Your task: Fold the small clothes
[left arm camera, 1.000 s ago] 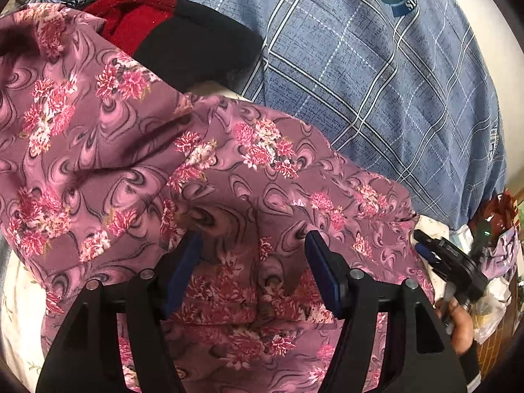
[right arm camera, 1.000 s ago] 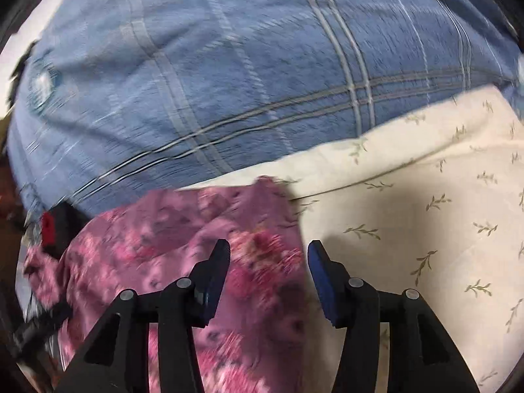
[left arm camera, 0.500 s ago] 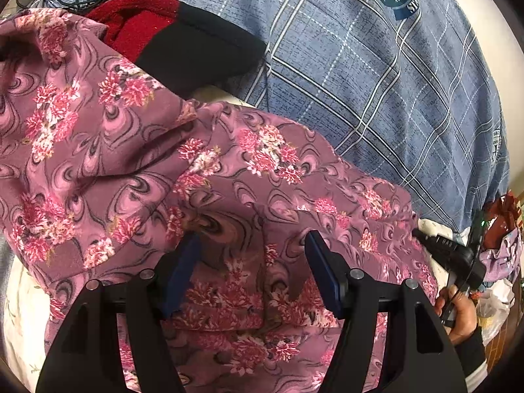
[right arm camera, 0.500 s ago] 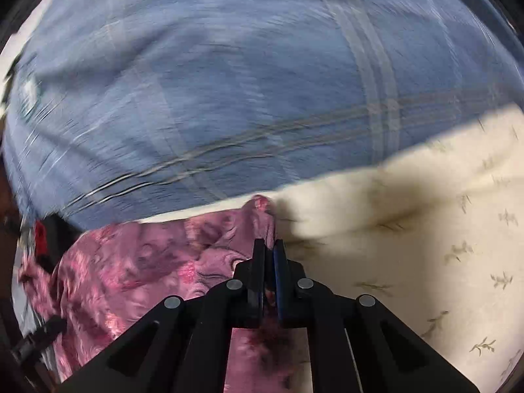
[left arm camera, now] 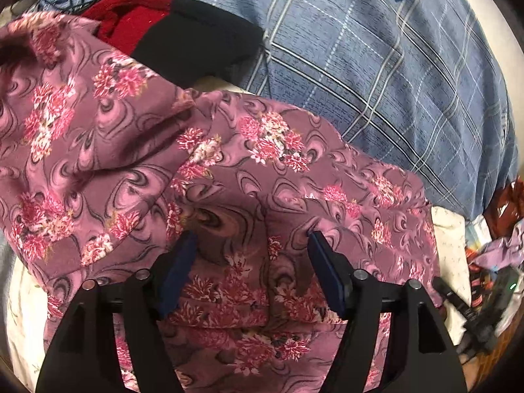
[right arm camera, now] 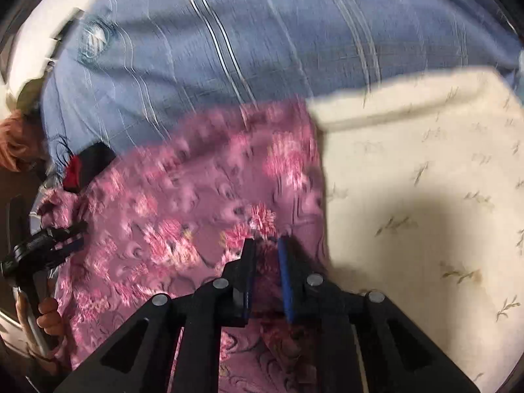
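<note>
A mauve garment with pink flowers (left arm camera: 229, 170) lies rumpled on the bed and fills the left wrist view. My left gripper (left arm camera: 250, 242) is open just above it, its blue pads spread over a fold. In the right wrist view the same garment (right arm camera: 183, 203) lies left of centre, blurred. My right gripper (right arm camera: 267, 245) has its jaws narrowly apart with a bunch of the garment's right edge between them. The right gripper also shows at the garment's right edge in the left wrist view (left arm camera: 471, 308). The left gripper shows at far left in the right wrist view (right arm camera: 42, 245).
A blue plaid cover (left arm camera: 393, 75) lies behind the garment. A red and black cloth (left arm camera: 170, 29) sits at the back left. A cream leaf-print sheet (right arm camera: 425, 196) spreads to the right. Mixed clutter (left arm camera: 497, 229) lies at the bed's right edge.
My right gripper closed on the garment's edge half a second ago and has since partly reopened while moving, with blur. My left gripper stays open and hardly moves.
</note>
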### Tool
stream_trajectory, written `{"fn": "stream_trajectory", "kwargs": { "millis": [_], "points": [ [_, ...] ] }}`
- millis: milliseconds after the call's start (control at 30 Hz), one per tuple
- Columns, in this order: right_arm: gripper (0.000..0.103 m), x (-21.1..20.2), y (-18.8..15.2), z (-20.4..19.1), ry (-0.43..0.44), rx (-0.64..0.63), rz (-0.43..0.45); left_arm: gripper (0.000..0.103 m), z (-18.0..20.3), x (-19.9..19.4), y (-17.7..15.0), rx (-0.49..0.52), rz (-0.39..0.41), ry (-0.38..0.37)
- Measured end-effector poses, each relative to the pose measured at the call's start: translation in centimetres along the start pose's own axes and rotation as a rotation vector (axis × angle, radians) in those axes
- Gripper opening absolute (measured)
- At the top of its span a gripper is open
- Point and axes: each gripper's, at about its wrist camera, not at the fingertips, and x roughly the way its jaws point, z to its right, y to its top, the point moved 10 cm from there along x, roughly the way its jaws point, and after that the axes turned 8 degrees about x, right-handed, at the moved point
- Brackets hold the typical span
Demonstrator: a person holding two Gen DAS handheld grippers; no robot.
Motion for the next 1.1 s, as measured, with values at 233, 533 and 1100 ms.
{"fn": "stream_trajectory", "kwargs": {
  "millis": [233, 533, 1100],
  "points": [
    [0.04, 0.2, -0.9, -6.3, 0.11, 0.011, 0.033, 0.075, 0.0, -0.2, 0.0, -0.003, -0.004, -0.02],
    [0.048, 1.7, -3.1, -5.7, 0.127, 0.023, 0.073, 0.075, -10.7, -10.0, 4.3, -0.164, 0.134, 0.001],
    [0.051, 1.8, -3.0, -5.8, 0.156, 0.029, 0.08, 0.066, -24.4, -8.4, 5.8, -0.467, 0.114, -0.076]
  ]
}}
